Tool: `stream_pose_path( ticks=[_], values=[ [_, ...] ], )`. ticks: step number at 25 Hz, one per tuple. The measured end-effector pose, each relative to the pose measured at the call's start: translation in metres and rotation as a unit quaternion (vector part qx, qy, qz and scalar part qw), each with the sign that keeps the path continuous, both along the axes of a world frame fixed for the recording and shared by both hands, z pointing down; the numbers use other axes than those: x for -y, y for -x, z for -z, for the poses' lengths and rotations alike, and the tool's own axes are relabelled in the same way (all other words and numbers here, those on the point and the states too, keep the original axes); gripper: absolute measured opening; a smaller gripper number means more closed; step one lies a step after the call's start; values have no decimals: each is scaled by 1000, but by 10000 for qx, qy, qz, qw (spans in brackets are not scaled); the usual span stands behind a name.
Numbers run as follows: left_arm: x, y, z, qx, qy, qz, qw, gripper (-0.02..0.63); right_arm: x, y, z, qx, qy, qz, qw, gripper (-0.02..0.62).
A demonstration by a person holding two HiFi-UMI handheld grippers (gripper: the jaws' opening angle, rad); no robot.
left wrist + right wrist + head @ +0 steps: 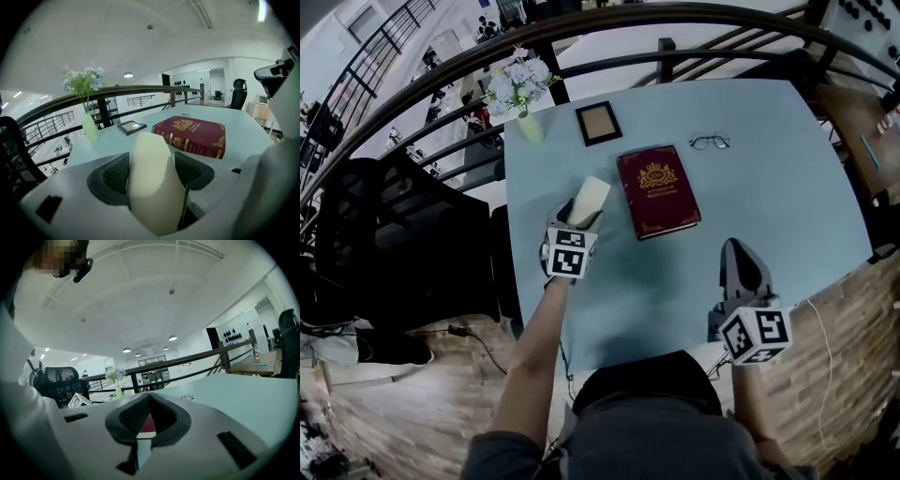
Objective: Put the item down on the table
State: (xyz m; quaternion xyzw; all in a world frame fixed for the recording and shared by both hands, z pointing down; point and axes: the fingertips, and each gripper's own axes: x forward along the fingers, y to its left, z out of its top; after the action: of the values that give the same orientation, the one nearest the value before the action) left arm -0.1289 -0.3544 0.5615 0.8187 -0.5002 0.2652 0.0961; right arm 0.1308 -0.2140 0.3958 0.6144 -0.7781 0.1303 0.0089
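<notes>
A cream-coloured candle (589,200) (153,178) is held in my left gripper (578,217) (153,174), whose jaws are shut on it. It is held over the left part of the light blue table (769,187), just left of a dark red book (657,190) (192,136). Whether the candle touches the table cannot be told. My right gripper (741,262) (149,416) hovers over the table's near right part, shut with nothing between its pads; the tips meet.
A small picture frame (599,123) (131,126), a green vase of pale flowers (525,103) (89,124) and a pair of glasses (710,142) (186,398) lie at the table's far side. A dark railing (581,37) curves behind. A black chair (394,244) stands left.
</notes>
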Motion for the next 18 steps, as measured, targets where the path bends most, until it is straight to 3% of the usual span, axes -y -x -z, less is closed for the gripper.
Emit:
stream_pose_path(
  ticks=[5,18],
  values=[
    [2,1,-16,-64,271,72,9996,307,1,-2,-1,-14,31,-28,10000,2],
    [1,0,-48,201,743,-52,9970,307,3,-2,-4,-15,80,-11,10000,2]
  ],
)
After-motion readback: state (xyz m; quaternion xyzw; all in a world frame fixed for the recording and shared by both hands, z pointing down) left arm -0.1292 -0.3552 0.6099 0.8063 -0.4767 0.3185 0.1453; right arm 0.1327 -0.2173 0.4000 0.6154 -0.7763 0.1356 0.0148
